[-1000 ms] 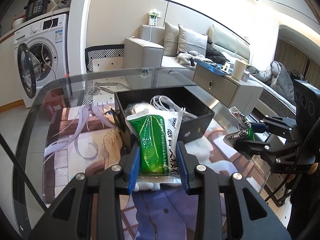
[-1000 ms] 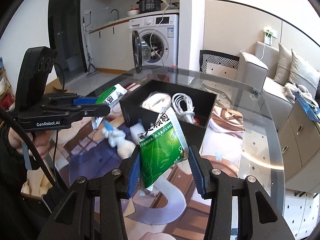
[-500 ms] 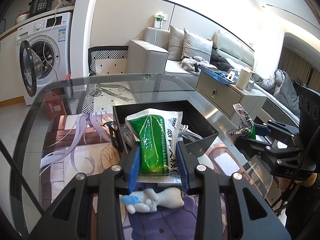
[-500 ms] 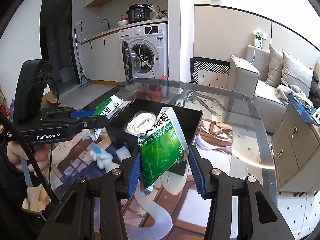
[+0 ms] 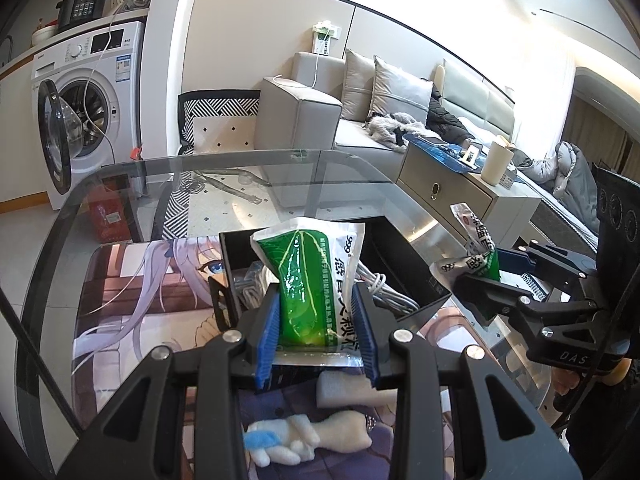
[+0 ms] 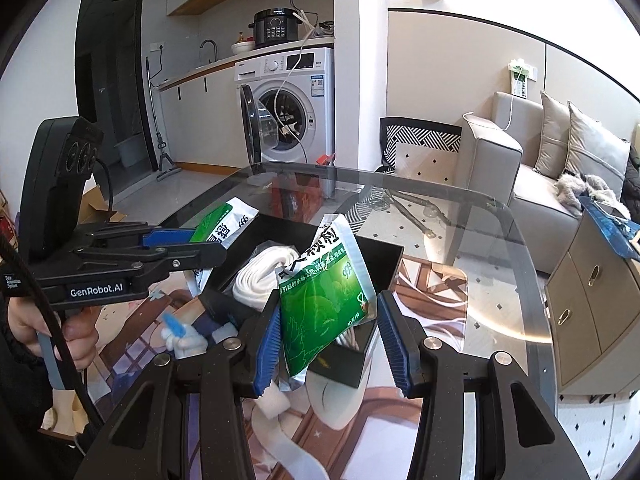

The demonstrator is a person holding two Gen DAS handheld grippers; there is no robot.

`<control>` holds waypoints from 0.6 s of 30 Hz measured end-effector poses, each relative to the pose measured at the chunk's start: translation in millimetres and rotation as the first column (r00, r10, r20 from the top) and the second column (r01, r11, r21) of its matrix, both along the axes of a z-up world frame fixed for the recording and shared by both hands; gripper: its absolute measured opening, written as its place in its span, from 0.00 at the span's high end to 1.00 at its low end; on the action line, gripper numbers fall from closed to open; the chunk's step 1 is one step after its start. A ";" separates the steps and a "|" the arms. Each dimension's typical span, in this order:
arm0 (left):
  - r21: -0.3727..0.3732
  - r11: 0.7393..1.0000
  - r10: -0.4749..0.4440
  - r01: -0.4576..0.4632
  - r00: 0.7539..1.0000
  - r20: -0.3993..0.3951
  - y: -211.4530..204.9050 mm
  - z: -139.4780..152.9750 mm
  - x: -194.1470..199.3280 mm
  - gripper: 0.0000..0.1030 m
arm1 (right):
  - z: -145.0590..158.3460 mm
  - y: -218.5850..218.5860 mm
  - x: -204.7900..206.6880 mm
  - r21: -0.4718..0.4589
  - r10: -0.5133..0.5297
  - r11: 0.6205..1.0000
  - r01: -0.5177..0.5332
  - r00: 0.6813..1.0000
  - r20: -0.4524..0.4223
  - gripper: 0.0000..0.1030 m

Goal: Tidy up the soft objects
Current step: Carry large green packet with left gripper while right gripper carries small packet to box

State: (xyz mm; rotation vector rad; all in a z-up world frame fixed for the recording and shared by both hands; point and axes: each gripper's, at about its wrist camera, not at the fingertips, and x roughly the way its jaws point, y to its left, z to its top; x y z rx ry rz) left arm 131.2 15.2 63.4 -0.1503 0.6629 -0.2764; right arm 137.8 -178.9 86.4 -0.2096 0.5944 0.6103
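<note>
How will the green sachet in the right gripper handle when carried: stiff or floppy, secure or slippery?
The green sachet is probably floppy: it hangs tilted, touching only one of the right gripper's jaws. Its glossy foil looks slippery, so it may slip. It seems light.

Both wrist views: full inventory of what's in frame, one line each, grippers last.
green sachet: 2, green and silver, one in each gripper
storage box: 1, black, open, on the table behind the sachets
cable coil: 1, white, inside the box
foam toy: 1, white with a blue tip, on the mat near the left gripper
foam block: 1, white, on the mat beside the toy
printed mat: 1, anime artwork, on the table
glass table: 1, clear
washing machine: 1, white, door open, background
sofa: 1, grey, background
left gripper: 1, black, blue pads, gripping a sachet
right gripper: 1, same build, sachet hanging off one pad
</note>
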 end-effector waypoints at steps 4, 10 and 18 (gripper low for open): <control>-0.003 1.000 -0.002 0.002 1.000 -0.004 -1.9 1.6 8.9 0.67 | -2.2 3.3 7.3 -0.012 0.002 1.000 -0.002 1.000 -0.004 0.55; -0.005 1.000 -0.001 0.001 1.000 -0.016 -2.4 0.5 20.6 0.67 | -7.6 8.0 18.1 -0.023 0.002 1.000 -0.003 1.000 -0.017 0.55; 0.004 1.000 0.004 -0.004 0.999 -0.038 -3.9 -8.4 29.6 0.67 | -16.3 17.1 29.8 -0.034 0.007 0.999 -0.008 0.999 -0.038 0.55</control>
